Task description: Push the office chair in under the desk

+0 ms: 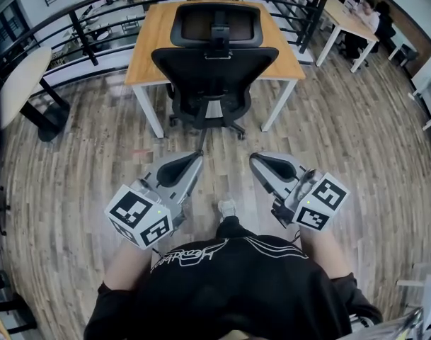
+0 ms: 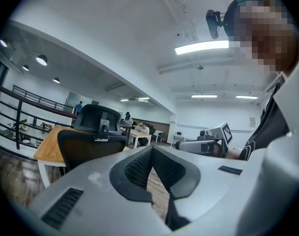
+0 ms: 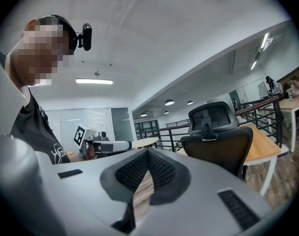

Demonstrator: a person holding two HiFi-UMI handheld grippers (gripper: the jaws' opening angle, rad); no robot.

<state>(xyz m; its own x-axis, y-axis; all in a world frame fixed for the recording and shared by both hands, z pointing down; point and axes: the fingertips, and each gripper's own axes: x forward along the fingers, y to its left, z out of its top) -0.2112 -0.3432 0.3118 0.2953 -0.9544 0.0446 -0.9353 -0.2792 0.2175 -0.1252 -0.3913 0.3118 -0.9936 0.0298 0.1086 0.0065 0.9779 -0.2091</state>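
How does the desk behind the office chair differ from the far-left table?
The desk has a rectangular orange wood top; the table has a rounded pale one. The desk stands on white corner legs; the table on a dark base. The office chair stands at the desk; none shows at the table. Both stand by the railing.

So the office chair [image 1: 214,69] sits at the near side of the desk [image 1: 148,41], between its two front legs, with its back turned toward the person. A railing [image 1: 95,20] runs behind the desk. A round table [image 1: 20,83] is off to the left, and another desk [image 1: 346,20] is far right. The left gripper [image 1: 199,154] and right gripper [image 1: 254,158] are side by side nearer the person, well apart from the chair.
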